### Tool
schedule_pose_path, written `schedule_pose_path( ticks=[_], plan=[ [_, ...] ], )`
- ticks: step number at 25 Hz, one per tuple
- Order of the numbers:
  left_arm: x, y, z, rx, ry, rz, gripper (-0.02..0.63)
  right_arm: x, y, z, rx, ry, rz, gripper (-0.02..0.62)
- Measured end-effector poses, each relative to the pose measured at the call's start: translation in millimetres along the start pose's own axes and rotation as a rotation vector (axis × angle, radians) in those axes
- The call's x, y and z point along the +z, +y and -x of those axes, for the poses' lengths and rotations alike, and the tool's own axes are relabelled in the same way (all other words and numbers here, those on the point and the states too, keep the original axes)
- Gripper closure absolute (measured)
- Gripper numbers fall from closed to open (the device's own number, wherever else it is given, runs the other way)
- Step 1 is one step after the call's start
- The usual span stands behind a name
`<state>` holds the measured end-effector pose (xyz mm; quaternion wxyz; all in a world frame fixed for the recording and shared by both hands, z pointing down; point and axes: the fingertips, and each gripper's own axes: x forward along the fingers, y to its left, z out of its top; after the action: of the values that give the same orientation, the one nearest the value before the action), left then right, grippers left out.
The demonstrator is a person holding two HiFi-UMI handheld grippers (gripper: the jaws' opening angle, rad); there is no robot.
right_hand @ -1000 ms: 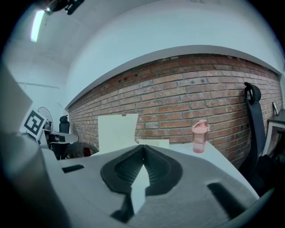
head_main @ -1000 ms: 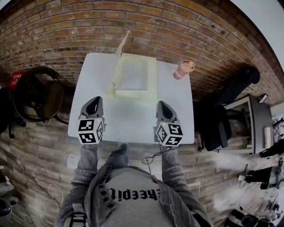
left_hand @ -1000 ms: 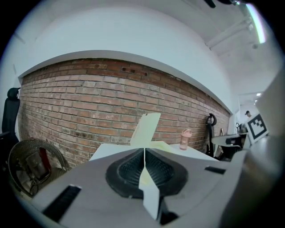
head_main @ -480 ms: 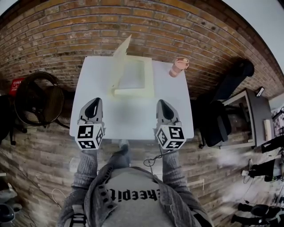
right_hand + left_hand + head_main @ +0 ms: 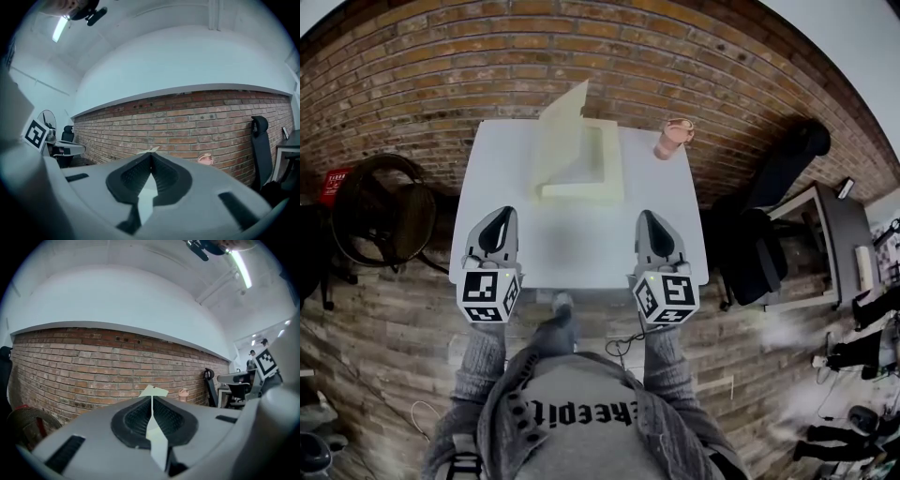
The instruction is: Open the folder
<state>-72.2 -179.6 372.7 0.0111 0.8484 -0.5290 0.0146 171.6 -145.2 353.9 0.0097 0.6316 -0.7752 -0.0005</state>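
Folder [image 5: 581,161]: pale yellow, lying on the white table [image 5: 581,246] straight ahead of both sets of jaws, well apart from either, roughly midway between the lines they point along. Change over the last second: its cover [image 5: 562,131], which stood close to upright on the hinge side and read as a thin edge, now shows a broad face and leans over the base. Nothing holds it. Judgement: cover is tipping back toward shut, so the opening has not stuck and likely needs redoing, with the flap carried past vertical. Left gripper [image 5: 499,217] and right gripper [image 5: 648,219] have stayed at the near table edge. Left gripper view: pads meet at the tips, nothing between them; only the cover's top corner [image 5: 153,391] shows beyond the tips. Right gripper view: same, jaws closed and empty, a sliver of cover [image 5: 150,150] just past the tips. Look of the thing: thin, stiff-looking card or plastic, cover flat and unbent, base showing a raised border. Pink cup [image 5: 672,139] stands beyond and to the right of the right jaws, beside the folder, not touching.
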Motion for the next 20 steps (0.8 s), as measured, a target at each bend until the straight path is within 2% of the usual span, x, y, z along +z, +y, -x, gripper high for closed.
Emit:
schedule_pose_path(
  ticks=[20],
  plan=[
    [24.8,-15.5,31.3,-0.027,-0.065,-0.006,0.594,33.5,-1.8,53.5,-0.080,-0.078,0.016,0.591]
  ],
)
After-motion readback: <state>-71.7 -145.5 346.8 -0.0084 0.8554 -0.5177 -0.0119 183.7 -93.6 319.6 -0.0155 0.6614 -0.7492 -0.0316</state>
